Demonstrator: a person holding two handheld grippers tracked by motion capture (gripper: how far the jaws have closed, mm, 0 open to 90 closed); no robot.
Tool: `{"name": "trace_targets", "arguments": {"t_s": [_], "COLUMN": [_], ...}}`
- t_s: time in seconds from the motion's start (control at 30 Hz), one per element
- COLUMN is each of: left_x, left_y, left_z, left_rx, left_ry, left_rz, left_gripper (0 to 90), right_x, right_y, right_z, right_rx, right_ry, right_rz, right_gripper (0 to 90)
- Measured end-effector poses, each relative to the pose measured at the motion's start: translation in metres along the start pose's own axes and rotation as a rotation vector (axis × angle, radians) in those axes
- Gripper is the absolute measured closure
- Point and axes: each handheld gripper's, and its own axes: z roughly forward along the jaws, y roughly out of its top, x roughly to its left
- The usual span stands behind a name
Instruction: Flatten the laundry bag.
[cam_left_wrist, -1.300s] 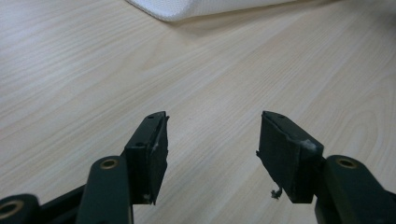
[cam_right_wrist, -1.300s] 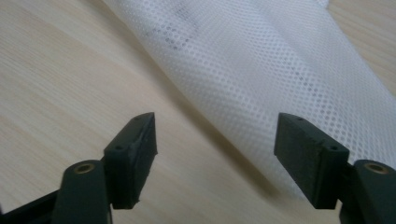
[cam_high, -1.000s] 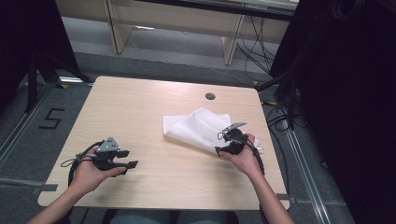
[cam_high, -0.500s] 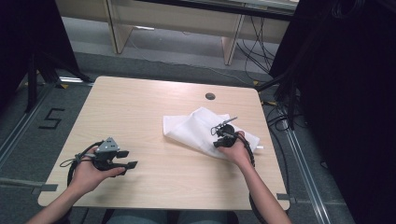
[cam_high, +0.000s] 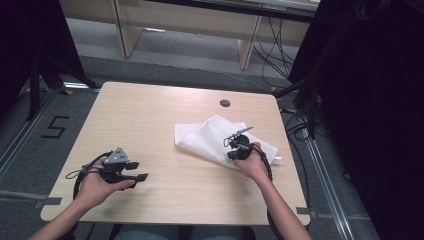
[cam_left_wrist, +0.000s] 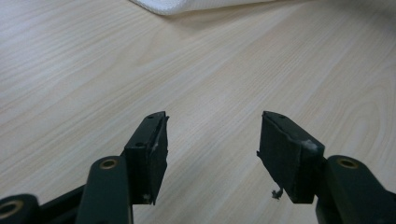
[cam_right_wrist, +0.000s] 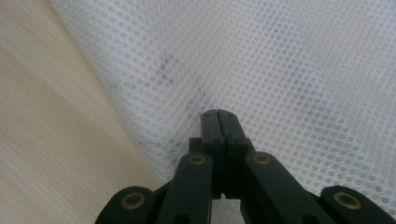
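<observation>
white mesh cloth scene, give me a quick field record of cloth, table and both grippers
cloth: white mesh cloth, folded and rumpled, lying right of centre on the table
table: light wooden table with a small round dark hole near its far edge
right gripper: right gripper has just been closing; jaws together, pinching the mesh close to the cloth's near edge
left gripper: left gripper jaws apart, nothing between them, over bare wood at the near left, pointing toward the cloth
contact: left gripper apart from cloth
</observation>
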Motion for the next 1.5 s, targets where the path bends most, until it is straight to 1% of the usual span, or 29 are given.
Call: {"name": "trace_targets", "arguments": {"t_s": [0.03,0.1,0.13,0.2,0.27,0.3,0.37,0.4,0.43,0.5,0.53,0.63,0.7,0.83,0.87,0.9,0.93,1.0,1.03,1.07,1.13,1.23,1.27,1.3,1.37,1.4,1.43,1.47,1.5], "left_x": [-0.001,-0.001,-0.001,-0.001,0.000,-0.002,-0.001,-0.001,-0.002,-0.001,-0.001,-0.001,-0.001,-0.001,-0.001,-0.001,-0.001,-0.002,-0.002,-0.002,-0.001,-0.005,-0.005,-0.006,-0.010,-0.010,-0.010,-0.012,-0.012], "left_y": [0.000,0.000,0.000,0.001,0.000,0.000,0.000,0.000,-0.001,0.000,0.000,0.001,0.001,0.001,0.001,0.001,0.001,0.000,0.000,0.000,0.001,0.002,0.003,0.004,0.005,0.005,0.006,0.007,0.008], "left_z": [0.001,0.001,0.001,0.001,0.001,0.001,0.001,0.000,0.000,0.000,0.001,0.001,0.001,0.001,0.000,0.000,0.001,0.002,0.002,0.003,0.002,0.002,0.001,0.001,0.001,0.001,0.000,-0.002,-0.004], "left_rx": [-0.011,-0.001,-0.004,0.003,0.003,-0.011,-0.024,-0.023,-0.021,-0.011,-0.009,0.000,0.011,0.001,-0.003,-0.002,-0.004,-0.013,-0.013,-0.018,0.005,-0.024,-0.020,-0.038,-0.051,-0.051,-0.050,-0.069,-0.076], "left_ry": [-0.003,-0.006,0.002,-0.002,-0.008,-0.008,-0.005,-0.006,-0.006,-0.008,-0.010,-0.008,-0.018,-0.014,-0.013,-0.013,-0.015,-0.017,-0.017,-0.017,-0.018,-0.032,-0.047,-0.045,-0.051,-0.051,-0.055,-0.053,-0.052], "left_rz": [0.001,0.013,0.005,0.012,0.008,-0.010,0.000,-0.005,-0.010,0.000,0.002,0.004,0.034,0.033,0.032,0.034,0.033,0.013,0.013,0.008,0.031,0.008,0.009,0.021,0.017,0.017,0.038,0.053,0.061], "left_gripper": [41.6,41.6,41.6,41.6,41.6,41.6,41.6,41.6,41.6,41.6,41.6,41.6,41.7,41.8,41.8,41.8,41.8,42.0,42.2,42.5,42.8,45.4,46.6,46.6,50.3,51.3,51.3,54.7,55.9], "right_x": [-0.001,0.001,0.001,0.002,0.003,0.005,0.004,0.006,0.007,0.013,0.017,0.025,0.027,0.030,0.029,0.030,0.030,0.027,0.027,0.027,0.028,0.040,0.056,0.056,0.085,0.085,0.092,0.111,0.117], "right_y": [0.001,0.005,0.007,0.010,0.010,0.010,0.009,0.009,0.009,0.010,0.011,0.012,0.012,0.010,0.008,0.006,0.005,0.005,0.005,0.006,0.006,0.005,0.001,0.001,-0.008,-0.008,-0.010,-0.015,-0.016], "right_z": [-0.001,-0.003,-0.002,0.001,0.010,0.011,0.016,0.017,0.017,0.012,0.008,0.003,0.007,0.013,0.018,0.021,0.023,0.020,0.020,0.018,0.017,0.012,0.008,0.008,0.003,0.003,0.001,-0.002,-0.004], "right_rx": [-0.017,-0.026,-0.037,-0.032,-0.018,-0.010,-0.041,-0.041,-0.046,-0.049,-0.045,-0.042,-0.055,-0.028,-0.039,-0.011,-0.021,-0.033,-0.033,-0.041,-0.036,-0.012,-0.007,-0.007,0.016,0.016,0.029,0.038,0.047], "right_ry": [-0.003,-0.030,-0.035,-0.020,-0.004,0.006,0.020,0.034,0.036,0.061,0.062,0.085,0.107,0.104,0.092,0.066,0.064,0.083,0.083,0.098,0.098,0.119,0.137,0.137,0.143,0.143,0.154,0.173,0.180], "right_rz": [-0.035,-0.055,-0.080,-0.078,-0.111,-0.093,-0.123,-0.103,-0.122,-0.109,-0.093,-0.111,-0.170,-0.177,-0.200,-0.208,-0.206,-0.153,-0.153,-0.135,-0.135,-0.125,-0.144,-0.144,-0.168,-0.168,-0.178,-0.201,-0.209], "right_gripper": [84.1,58.1,50.5,40.7,31.2,30.0,28.5,27.6,27.1,26.3,26.3,28.9,32.1,33.6,35.5,49.0,52.3,72.1,72.1,83.4,85.4,86.4,86.3,86.3,85.3,85.3,84.7,83.2,82.2]}}
